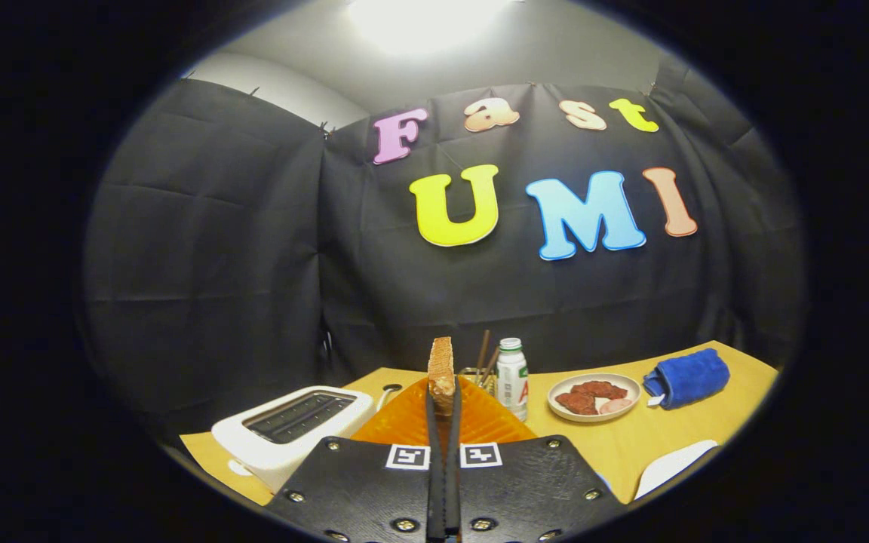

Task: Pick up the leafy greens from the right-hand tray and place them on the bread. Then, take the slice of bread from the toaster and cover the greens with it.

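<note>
- The gripper (443, 403) has its fingers (433, 452) pressed nearly together, pinching an upright slice of bread (441, 367) at its lower edge.
- The bread is raised above the counter (631, 445), right of the white toaster (295, 426).

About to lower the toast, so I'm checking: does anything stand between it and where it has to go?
Cannot tell. The tongs are shut on the toast, held upright above the toaster; the gripper's body hides what lies below.

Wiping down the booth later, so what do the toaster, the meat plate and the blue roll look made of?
Toaster: likely glossy white plastic, with highlights on its rounded edges. Plate: smooth pale ceramic or melamine. Blue roll: fuzzy, folded terry cloth. The gripper is shut on the bread slice.
</note>
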`<move>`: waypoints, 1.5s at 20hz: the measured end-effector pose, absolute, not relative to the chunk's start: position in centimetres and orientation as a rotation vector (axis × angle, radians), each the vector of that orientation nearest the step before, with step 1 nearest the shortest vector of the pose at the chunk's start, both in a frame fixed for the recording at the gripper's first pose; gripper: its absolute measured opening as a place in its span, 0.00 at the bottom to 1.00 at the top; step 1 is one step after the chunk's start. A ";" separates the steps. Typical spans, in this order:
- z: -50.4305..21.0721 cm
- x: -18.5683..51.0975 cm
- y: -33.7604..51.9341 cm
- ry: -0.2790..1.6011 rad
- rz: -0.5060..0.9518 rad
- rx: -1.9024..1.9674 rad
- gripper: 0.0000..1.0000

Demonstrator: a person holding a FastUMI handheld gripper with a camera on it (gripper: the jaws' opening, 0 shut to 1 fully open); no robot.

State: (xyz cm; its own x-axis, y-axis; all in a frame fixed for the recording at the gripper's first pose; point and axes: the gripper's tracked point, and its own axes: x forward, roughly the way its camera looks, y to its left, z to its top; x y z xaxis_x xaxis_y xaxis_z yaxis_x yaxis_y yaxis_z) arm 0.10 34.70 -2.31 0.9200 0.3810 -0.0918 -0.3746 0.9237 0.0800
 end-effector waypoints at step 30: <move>-16.7 -3.3 30.0 0.421 0.371 0.044 0.01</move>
State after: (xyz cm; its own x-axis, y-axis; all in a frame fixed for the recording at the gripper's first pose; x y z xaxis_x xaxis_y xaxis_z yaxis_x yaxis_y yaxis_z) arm -3.30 30.03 -16.72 0.8468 0.3606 -0.3910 -0.3426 0.9321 0.1176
